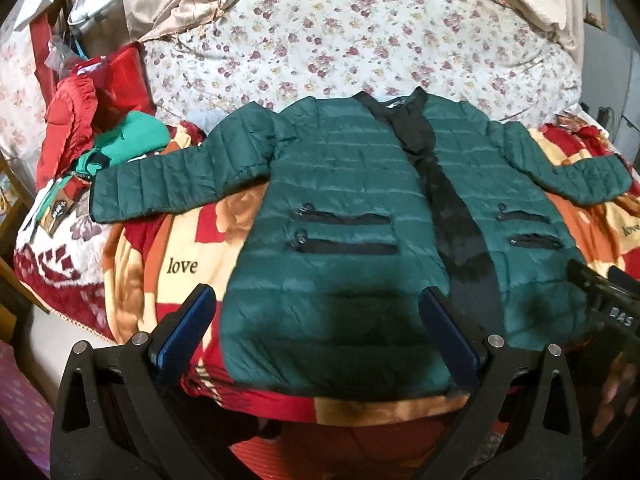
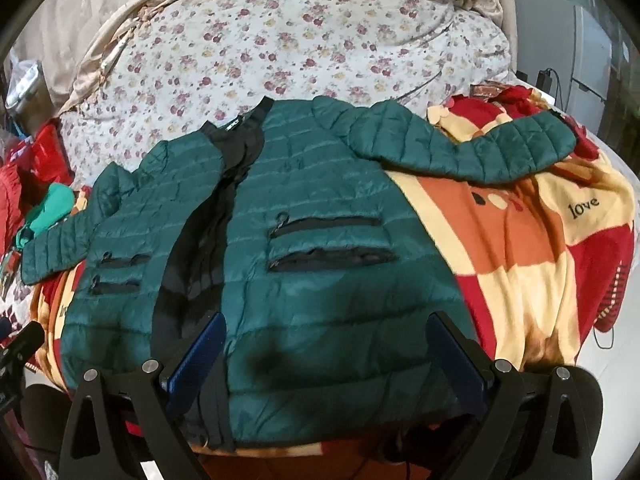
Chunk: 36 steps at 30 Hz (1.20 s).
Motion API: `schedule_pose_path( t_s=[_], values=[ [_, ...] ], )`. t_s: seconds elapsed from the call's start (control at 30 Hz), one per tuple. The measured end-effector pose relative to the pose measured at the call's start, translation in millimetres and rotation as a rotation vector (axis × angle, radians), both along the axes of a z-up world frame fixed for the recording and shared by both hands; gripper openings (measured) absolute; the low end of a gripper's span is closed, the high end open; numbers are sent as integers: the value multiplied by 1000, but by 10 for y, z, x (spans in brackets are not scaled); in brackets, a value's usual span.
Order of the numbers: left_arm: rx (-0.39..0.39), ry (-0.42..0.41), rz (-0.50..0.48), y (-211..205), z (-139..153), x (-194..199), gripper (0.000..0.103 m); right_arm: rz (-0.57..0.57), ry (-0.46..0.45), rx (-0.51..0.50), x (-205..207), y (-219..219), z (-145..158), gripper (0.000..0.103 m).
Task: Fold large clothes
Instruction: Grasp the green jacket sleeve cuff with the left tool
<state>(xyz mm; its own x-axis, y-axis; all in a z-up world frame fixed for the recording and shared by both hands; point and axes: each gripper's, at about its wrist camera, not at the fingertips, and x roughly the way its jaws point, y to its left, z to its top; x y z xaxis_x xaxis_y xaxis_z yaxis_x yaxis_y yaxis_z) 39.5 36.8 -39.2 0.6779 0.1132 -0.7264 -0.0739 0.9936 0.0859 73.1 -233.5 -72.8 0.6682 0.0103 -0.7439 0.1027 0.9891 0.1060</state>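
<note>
Jacket: a dark green quilted jacket (image 1: 344, 216) lies flat on the bed, front side up, collar away from the cameras and hem toward them.
Front opening: the jacket is unzipped — a strip of black lining (image 1: 448, 208) shows between the two front panels, from collar to hem.
Pockets: each front panel has two black zip pockets (image 1: 344, 232), one above the other.
Sleeves: both sleeves are spread out to the sides; the left sleeve (image 1: 172, 184) ends near a pile of clothes, the right sleeve (image 2: 472, 144) lies curved over the blanket.
Blanket: a red, orange and cream blanket (image 2: 520, 248) with the word "love" is under the jacket.
Bedding behind: a white quilt with small flowers (image 1: 340, 40) is heaped beyond the collar, with beige cloth at its far edge.
Pile at left: red and bright green clothes (image 1: 100, 120) are heaped at the left edge of the bed, just beside the left cuff.
Left gripper: the left gripper (image 1: 318, 326) is above the hem of the left front panel, fingers (image 1: 188, 332) wide apart, holding nothing.
Right gripper: the right gripper (image 2: 326, 356) is above the hem of the right front panel — fingers (image 2: 456, 364) also spread wide, nothing between them; whether they touch the cloth I cannot tell.
</note>
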Motion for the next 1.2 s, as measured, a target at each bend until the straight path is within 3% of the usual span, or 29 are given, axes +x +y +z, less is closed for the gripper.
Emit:
schedule_pose_path(
  t_s=[0.33, 0.7, 0.9, 1.07, 1.2],
  values=[
    [21, 18, 174, 557, -116, 463, 102, -10, -7, -7, 431, -104, -88, 99],
    [-32, 6, 423, 1473, -166, 773, 102, 25, -64, -33, 865, 47, -132, 99],
    [-100, -20, 547, 2055, -110, 801, 102, 37, -51, -13, 1034, 28, -322, 99],
    [-239, -51, 632, 2568, 2, 758, 102, 44, -3, 39, 1119, -32, -567, 99],
    [-256, -81, 654, 2762, 25, 832, 102, 46, -12, 18, 1124, -9, -615, 99]
  ],
)
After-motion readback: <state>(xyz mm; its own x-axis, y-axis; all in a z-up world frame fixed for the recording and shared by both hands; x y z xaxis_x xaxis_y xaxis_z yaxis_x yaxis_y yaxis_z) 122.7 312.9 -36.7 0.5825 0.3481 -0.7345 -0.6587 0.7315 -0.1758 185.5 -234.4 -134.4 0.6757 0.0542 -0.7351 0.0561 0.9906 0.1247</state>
